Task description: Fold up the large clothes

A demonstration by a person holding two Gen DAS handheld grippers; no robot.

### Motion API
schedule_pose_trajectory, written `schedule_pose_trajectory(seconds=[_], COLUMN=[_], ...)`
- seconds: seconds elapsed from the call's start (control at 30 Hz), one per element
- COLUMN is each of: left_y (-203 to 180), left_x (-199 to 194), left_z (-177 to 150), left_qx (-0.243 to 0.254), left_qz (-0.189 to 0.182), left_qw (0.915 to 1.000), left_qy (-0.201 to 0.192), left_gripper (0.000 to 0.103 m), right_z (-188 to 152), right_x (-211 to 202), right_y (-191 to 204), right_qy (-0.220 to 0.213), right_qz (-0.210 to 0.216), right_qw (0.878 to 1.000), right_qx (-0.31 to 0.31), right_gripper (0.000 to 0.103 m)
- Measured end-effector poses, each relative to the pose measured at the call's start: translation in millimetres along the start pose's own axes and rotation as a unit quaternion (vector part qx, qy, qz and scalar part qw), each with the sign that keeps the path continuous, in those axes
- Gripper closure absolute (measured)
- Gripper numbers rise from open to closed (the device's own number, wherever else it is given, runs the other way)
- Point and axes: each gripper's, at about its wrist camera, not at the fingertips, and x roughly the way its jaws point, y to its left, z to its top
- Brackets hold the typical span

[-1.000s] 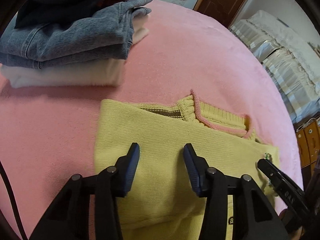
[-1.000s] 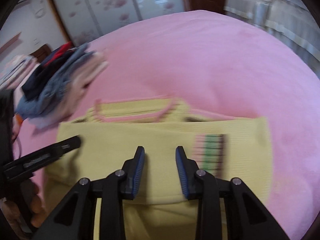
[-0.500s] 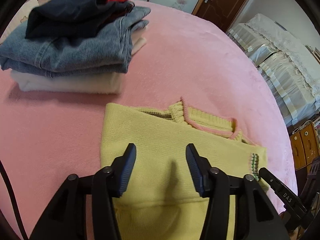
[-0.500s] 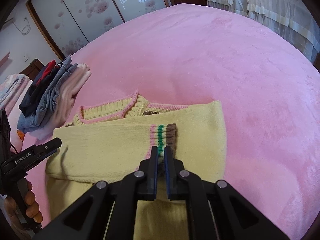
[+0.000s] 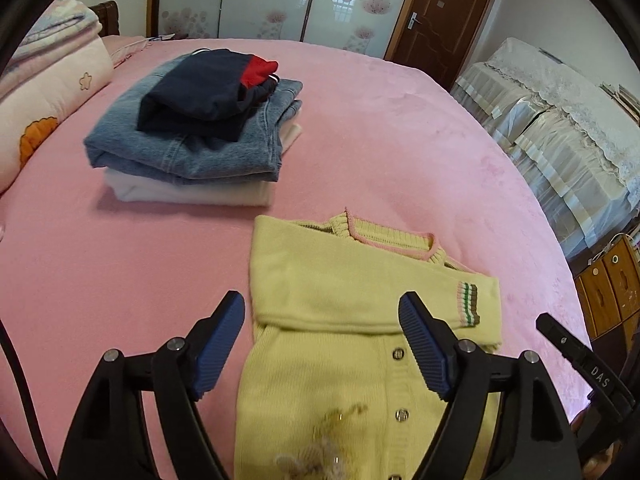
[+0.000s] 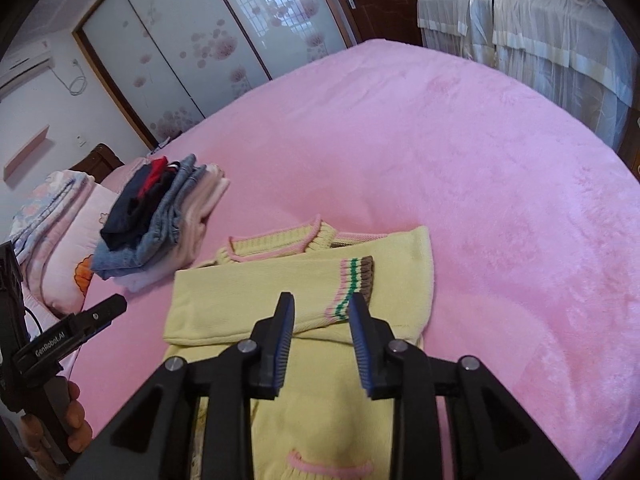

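A yellow knit cardigan [image 5: 332,304] [image 6: 304,284] with pink trim lies on the pink bed [image 5: 360,128] [image 6: 460,168]. Both sleeves are folded across its chest, and a striped cuff [image 6: 352,284] [image 5: 468,298] lies on top. My left gripper [image 5: 322,340] hovers above the cardigan, its jaws opening wide with nothing between them. My right gripper [image 6: 322,338] hangs above the striped cuff, jaws opening, and the pads are clear of the cloth. The other gripper's tip shows at the edge of each view.
A stack of folded clothes [image 5: 200,128] [image 6: 160,228], jeans with dark and red pieces on top, sits behind the cardigan on the left. Pillows and bedding [image 5: 44,88] lie at the bed's head. Covered furniture [image 5: 560,128] and a wooden cabinet [image 5: 608,284] stand beyond the right edge.
Both grippers have risen and pulled back from the cardigan. The right gripper pinched shut at the striped cuff, then parted and let it lie. The left jaws spread wider.
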Motion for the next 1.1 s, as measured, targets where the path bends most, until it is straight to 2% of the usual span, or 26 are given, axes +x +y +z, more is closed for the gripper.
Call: schedule_pose_trajectory(seconds=[0.2,0.4,0.53,0.9,1.0,1.1], left_y=[0,-9,-10,1,7,15], left_x=[-46,-89,-105,-119,-111,-97], left_z=[-17,-40,-59,-122,-139,-156], left_qx=[-0.003,0.027,0.039,0.047,0.040,0.034], left_qz=[0.003,0.018,0.023,0.035,0.038,0.046], left_qw=[0.9999,0.9990,0.9986,0.9983,0.9984,0.9980], left_qy=[-0.012,-0.031,-0.028,-0.007,0.008,0.027], left_gripper=[0.025,0.025,0.025,0.025,0.025,0.025], right_z=[-10,-25,-40,-86,-98,-111], right_x=[-50,-88,-109,-134,-132,-129], right_y=[17,30,39,39,30,19], right_qy=[-0.029,-0.042,-0.048,-0.035,-0.022,-0.012], right_qz=[0.006,0.023,0.024,0.018,0.013,-0.004], right_qw=[0.999,0.997,0.996,0.993,0.993,0.992], right_qx=[-0.031,-0.054,-0.077,-0.114,-0.114,-0.122], right_gripper=[0.075,0.075,0.075,0.074,0.066,0.065])
